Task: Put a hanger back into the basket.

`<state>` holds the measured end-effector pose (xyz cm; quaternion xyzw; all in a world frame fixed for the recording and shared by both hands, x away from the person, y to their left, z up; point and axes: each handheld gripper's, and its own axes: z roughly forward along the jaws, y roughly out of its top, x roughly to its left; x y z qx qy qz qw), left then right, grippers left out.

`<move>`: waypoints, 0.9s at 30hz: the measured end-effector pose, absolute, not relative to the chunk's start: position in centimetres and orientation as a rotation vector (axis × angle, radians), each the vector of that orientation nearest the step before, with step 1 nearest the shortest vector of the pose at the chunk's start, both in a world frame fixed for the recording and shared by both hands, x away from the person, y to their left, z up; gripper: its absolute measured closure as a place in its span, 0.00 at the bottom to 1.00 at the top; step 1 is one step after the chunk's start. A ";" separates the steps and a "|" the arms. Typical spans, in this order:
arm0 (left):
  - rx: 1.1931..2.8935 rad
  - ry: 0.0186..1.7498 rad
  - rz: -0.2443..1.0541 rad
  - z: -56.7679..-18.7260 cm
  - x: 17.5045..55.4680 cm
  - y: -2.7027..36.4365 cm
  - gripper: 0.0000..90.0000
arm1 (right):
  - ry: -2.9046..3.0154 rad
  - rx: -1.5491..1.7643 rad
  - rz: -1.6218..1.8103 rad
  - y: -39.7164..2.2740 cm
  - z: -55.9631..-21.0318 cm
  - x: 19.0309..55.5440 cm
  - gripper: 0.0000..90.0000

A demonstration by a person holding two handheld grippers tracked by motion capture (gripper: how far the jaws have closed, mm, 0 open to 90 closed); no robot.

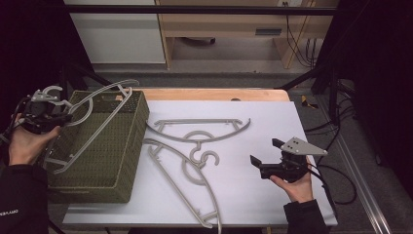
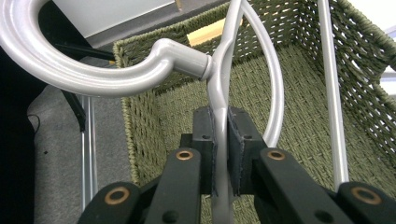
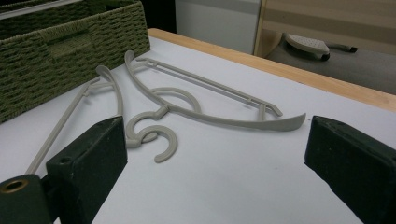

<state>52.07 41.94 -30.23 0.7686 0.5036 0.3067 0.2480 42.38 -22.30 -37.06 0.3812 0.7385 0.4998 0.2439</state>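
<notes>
- Three grey plastic hangers are in play, and the woven olive basket [image 1: 114, 146] is your landmark for all of them.
- Your left gripper [image 2: 221, 154] has its jaws clamped tight on the thin body of the held hanger [image 1: 92, 122], just below the neck where the hook curves off.
- The high view shows what that close view cannot: the held hanger tilts across the open top of the basket, its hook end past the basket's left rim by your left hand [image 1: 27, 141], its far arm reaching toward the back right corner.
- The left gripper view adds the basket's woven floor straight beneath the held hanger, with one straight bar of it running down the basket's right inner wall.
- Two loose hangers lie flat on the white tabletop [image 1: 253, 195] right of the basket: the far hanger [image 1: 204, 129] and the near hanger [image 1: 187, 180], hooks interlocked.
- Your right gripper [image 1: 265, 153] rests well right of the basket, jaws spread wide and holding nothing.
- The right gripper view looks low across the table at both loose hangers, basket behind them.
</notes>
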 end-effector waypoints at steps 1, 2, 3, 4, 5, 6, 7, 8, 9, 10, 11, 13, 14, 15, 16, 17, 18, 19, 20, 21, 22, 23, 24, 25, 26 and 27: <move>2.102 1.370 0.850 -30.3 52.1 41.9 0.92 | 2.016 1.041 1.365 -22.3 -37.1 42.4 0.07; 2.119 1.369 0.868 -30.3 52.1 41.8 0.92 | 2.017 1.041 1.365 -22.3 -37.1 42.4 0.07; 2.128 1.367 0.876 -30.4 52.1 41.7 0.92 | 2.018 1.040 1.363 -22.3 -37.1 42.4 0.07; 2.146 1.360 0.894 -30.6 52.2 41.6 0.92 | 2.020 1.039 1.363 -22.3 -37.1 42.4 0.07; 2.167 1.362 0.898 -30.7 52.2 41.6 0.92 | 2.020 1.039 1.359 -22.2 -37.1 42.4 0.07; 2.168 1.364 0.898 -31.0 52.2 41.6 0.92 | 2.023 1.044 1.357 -22.2 -37.1 42.4 0.07; 2.170 1.360 0.893 -31.0 52.3 41.8 0.92 | 2.023 1.044 1.357 -22.2 -37.1 42.4 0.07; 2.170 1.360 0.882 -31.2 52.2 41.9 0.92 | 2.023 1.044 1.357 -22.2 -37.1 42.4 0.07; 2.172 1.362 0.876 -31.3 52.2 42.0 0.92 | 2.023 1.044 1.359 -22.2 -37.1 42.4 0.07; 2.182 1.359 0.873 -31.5 52.2 42.2 0.92 | 2.023 1.044 1.359 -22.2 -37.1 42.4 0.07; 2.183 1.354 0.875 -31.6 52.1 42.3 0.92 | 2.023 1.043 1.358 -22.2 -37.1 42.4 0.07; 2.173 1.349 0.867 -31.7 52.0 42.6 0.92 | 2.022 1.044 1.357 -22.2 -37.1 42.4 0.07; 2.169 1.346 0.862 -31.6 51.8 42.8 0.92 | 2.022 1.043 1.357 -22.2 -37.1 42.4 0.07; 2.166 1.342 0.862 -31.6 51.7 42.9 0.92 | 2.021 1.039 1.358 -22.2 -37.1 42.4 0.07; 2.161 1.336 0.854 -31.6 51.6 43.0 0.92 | 2.020 1.039 1.358 -22.3 -37.1 42.4 0.07; 2.154 1.325 0.838 -31.6 51.5 43.0 0.92 | 2.021 1.042 1.356 -22.2 -37.1 42.4 0.07; 2.151 1.307 0.829 -31.6 51.3 43.0 0.92 | 2.022 1.046 1.354 -22.2 -37.1 42.4 0.07; 2.159 1.302 0.828 -31.6 51.3 42.9 0.92 | 2.022 1.047 1.354 -22.2 -37.1 42.4 0.07; 2.175 1.296 0.827 -31.7 51.3 42.7 0.92 | 2.022 1.046 1.355 -22.2 -37.1 42.4 0.07; 2.188 1.290 0.838 -31.8 51.4 42.5 0.92 | 2.022 1.045 1.356 -22.2 -37.1 42.4 0.07; 2.200 1.298 0.837 -32.0 51.4 42.3 0.92 | 2.022 1.045 1.355 -22.2 -37.1 42.4 0.07; 2.219 1.316 0.835 -32.4 51.6 42.2 0.92 | 2.022 1.045 1.355 -22.2 -37.1 42.4 0.07; 2.226 1.326 0.829 -32.7 51.7 42.3 0.92 | 2.022 1.045 1.356 -22.2 -37.1 42.4 0.07; 2.226 1.338 0.822 -33.0 51.7 42.3 0.92 | 2.021 1.044 1.358 -22.2 -37.1 42.4 0.07; 2.222 1.352 0.804 -33.5 51.7 42.5 0.92 | 2.021 1.045 1.359 -22.2 -37.1 42.4 0.07; 2.221 1.360 0.800 -33.8 51.8 42.5 0.92 | 2.023 1.044 1.359 -22.2 -37.2 42.4 0.07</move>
